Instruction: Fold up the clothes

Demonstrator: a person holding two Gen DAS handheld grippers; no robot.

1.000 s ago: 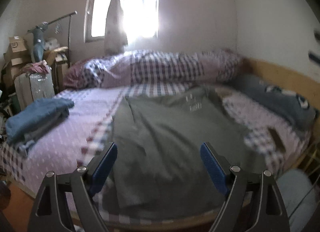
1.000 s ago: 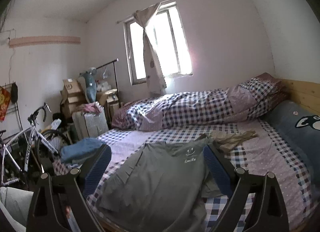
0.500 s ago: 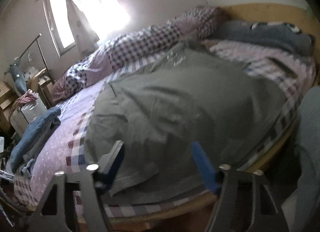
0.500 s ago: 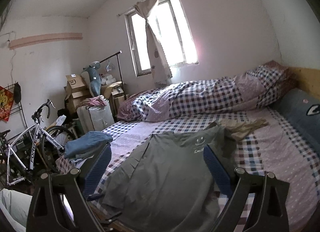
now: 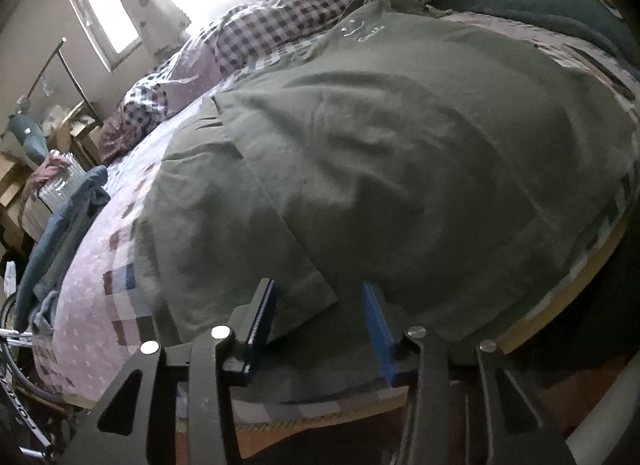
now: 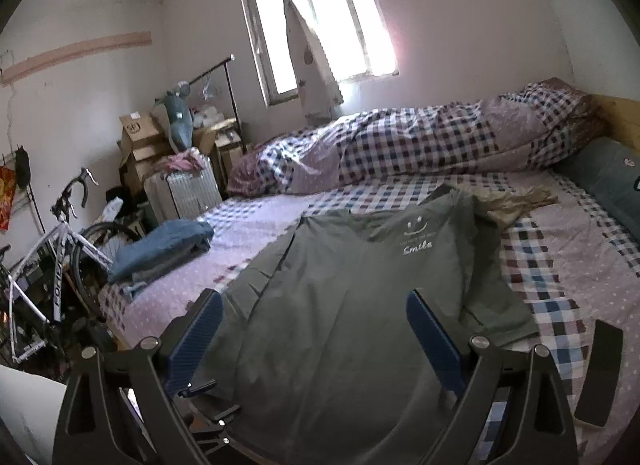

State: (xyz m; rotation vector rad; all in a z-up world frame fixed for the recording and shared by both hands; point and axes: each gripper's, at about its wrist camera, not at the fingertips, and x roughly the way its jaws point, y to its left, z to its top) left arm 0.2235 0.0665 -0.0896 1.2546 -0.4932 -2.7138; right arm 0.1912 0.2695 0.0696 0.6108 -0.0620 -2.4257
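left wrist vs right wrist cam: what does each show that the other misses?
Left wrist only: a close look at the green T-shirt's near hem corner, which lies between the left gripper's open fingers, and the bed's wooden edge.

Right wrist only: the bicycle, cardboard boxes, a tan garment beside the shirt collar, a dark flat object on the sheet, and the open right gripper above the shirt.

Both: shirt, plaid duvet, folded blue clothes, window.

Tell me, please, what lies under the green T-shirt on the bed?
The green T-shirt lies spread on the checked bedsheet; a beige garment pokes out beside its collar. Anything else beneath is covered.
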